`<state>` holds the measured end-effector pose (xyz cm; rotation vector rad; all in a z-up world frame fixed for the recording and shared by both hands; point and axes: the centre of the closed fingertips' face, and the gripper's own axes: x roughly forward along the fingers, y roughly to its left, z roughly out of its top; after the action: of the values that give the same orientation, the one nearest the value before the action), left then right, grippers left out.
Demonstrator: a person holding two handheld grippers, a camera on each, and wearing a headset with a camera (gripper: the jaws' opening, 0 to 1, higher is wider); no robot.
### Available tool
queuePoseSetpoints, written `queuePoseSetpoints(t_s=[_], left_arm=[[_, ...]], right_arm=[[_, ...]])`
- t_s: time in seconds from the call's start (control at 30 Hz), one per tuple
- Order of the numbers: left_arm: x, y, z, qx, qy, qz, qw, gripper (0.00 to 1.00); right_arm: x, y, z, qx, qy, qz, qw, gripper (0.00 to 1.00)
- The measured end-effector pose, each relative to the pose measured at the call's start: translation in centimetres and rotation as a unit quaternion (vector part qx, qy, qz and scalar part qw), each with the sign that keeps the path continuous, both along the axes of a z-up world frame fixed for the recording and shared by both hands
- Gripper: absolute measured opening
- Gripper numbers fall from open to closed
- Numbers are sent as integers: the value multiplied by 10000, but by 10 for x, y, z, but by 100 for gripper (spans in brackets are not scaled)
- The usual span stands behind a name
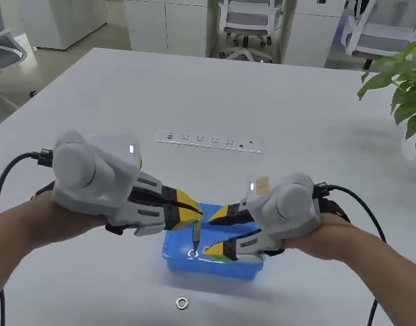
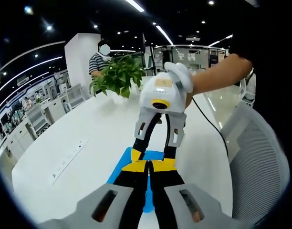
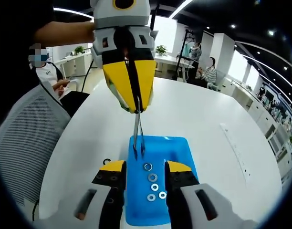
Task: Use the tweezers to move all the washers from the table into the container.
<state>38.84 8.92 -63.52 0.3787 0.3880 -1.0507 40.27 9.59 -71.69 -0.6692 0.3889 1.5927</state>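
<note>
The left hand-held gripper (image 1: 193,212) is pinching the tweezers (image 3: 138,129) over the blue container (image 3: 179,148), with washers (image 3: 152,177) lying inside. The right hand-held gripper (image 3: 146,167) is hovering spread alongside. A lone washer (image 1: 181,303) is sitting on the desk (image 1: 194,95), flat enough that the tips may be skidding off it.

A white power strip (image 1: 209,142) lies flat, sockets facing up. A leafy green plant (image 1: 405,88) stands at the right edge of the head view. Grey office chairs (image 1: 247,24) and white cabinets (image 1: 167,26) line the far side. A grey mesh chair back (image 3: 26,138) appears in the right gripper view.
</note>
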Motion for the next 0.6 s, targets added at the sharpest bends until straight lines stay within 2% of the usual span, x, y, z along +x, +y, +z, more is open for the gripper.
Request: queuePoseSetpoints(t_s=[0.23, 0.6], left_arm=[[-8, 4, 3, -45, -5, 61, 10000, 4], [-19, 9, 5, -136, -52, 156, 9998, 4]], right_arm=[[-4, -15, 9, 90, 25, -303, 9995, 42], [-11, -43, 17, 199, 11, -807, 9965, 50]])
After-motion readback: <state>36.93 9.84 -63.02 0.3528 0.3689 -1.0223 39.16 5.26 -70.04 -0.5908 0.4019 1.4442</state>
